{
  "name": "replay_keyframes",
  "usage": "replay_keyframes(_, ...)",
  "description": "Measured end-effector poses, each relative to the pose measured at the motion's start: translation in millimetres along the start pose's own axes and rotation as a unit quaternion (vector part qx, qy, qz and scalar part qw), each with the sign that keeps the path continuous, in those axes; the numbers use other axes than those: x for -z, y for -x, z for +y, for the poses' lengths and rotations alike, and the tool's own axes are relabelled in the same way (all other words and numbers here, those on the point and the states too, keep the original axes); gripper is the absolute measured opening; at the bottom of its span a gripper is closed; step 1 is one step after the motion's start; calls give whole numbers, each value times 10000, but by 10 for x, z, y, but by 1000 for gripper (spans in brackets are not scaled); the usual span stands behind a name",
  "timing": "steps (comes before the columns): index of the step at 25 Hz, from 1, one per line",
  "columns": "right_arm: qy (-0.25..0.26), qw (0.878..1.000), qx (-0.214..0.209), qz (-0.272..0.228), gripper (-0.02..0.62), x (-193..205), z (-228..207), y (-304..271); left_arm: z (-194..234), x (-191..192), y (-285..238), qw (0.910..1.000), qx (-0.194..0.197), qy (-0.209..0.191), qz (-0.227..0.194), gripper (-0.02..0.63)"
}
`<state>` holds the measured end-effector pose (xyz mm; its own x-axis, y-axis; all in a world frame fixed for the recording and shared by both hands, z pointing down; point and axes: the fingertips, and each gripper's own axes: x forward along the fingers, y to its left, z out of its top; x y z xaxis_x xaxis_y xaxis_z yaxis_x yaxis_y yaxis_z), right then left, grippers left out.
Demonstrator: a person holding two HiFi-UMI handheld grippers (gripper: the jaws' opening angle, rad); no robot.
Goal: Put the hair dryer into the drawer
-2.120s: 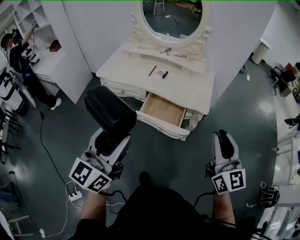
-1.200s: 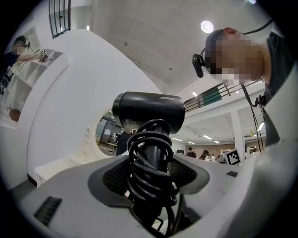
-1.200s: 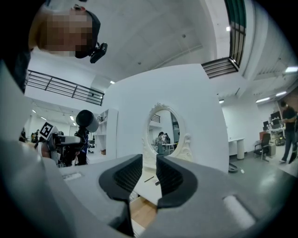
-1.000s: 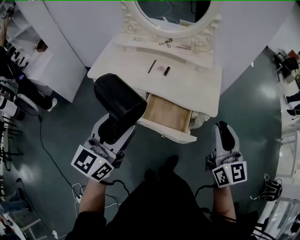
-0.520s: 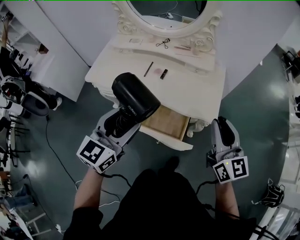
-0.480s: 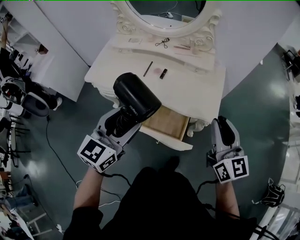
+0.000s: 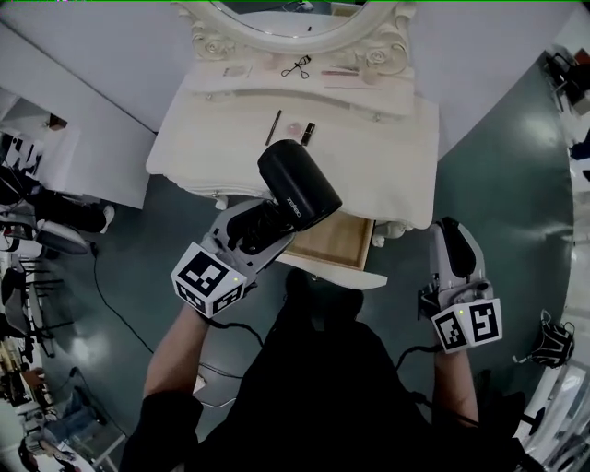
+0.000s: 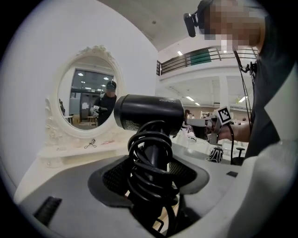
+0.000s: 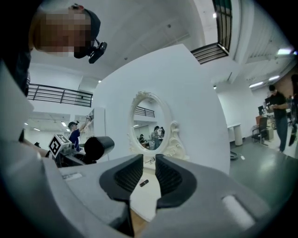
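Note:
The black hair dryer (image 7: 297, 187) hangs over the left part of the open wooden drawer (image 7: 339, 275) of the white dressing table (image 7: 387, 166). My left gripper (image 7: 265, 224) is shut on its handle. In the left gripper view the dryer's barrel (image 8: 149, 111) lies crosswise above the jaws, and the cord-wrapped handle (image 8: 150, 160) is clamped in my left gripper (image 8: 151, 174). My right gripper (image 7: 450, 232) hovers to the right of the drawer, holding nothing. In the right gripper view my right gripper (image 9: 149, 174) has its pads nearly touching, and the dryer (image 9: 98, 147) shows at the left.
On the tabletop lie a thin dark pencil (image 7: 274, 127) and a small dark tube (image 7: 308, 134). A scissor-like tool (image 7: 296, 67) rests on the raised shelf under the oval mirror (image 7: 295, 17). A cable (image 7: 109, 312) runs over the floor at the left.
The person has stepped closer to the table. My left gripper has carried the hair dryer forward and rightward, from beside the table to above the open drawer. The right gripper has kept its pose.

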<state>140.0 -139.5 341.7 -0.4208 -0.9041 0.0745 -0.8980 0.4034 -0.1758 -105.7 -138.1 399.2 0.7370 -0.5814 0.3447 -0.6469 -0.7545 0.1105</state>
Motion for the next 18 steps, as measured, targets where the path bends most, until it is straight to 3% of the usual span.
replay_keyframes(4, -166, 9988, 469, 27, 78, 82, 22, -153, 152, 214, -247, 9974, 621, -124, 333, 256)
replay_keyframes(9, -209, 9956, 902, 123, 78, 234, 148, -300, 223, 505, -476, 9876, 1366, -247, 728, 256)
replay_keyframes(18, -440, 9916, 1194, 245, 77, 469, 151, -427, 261, 1072, -722, 9668, 1864, -953, 1465, 256)
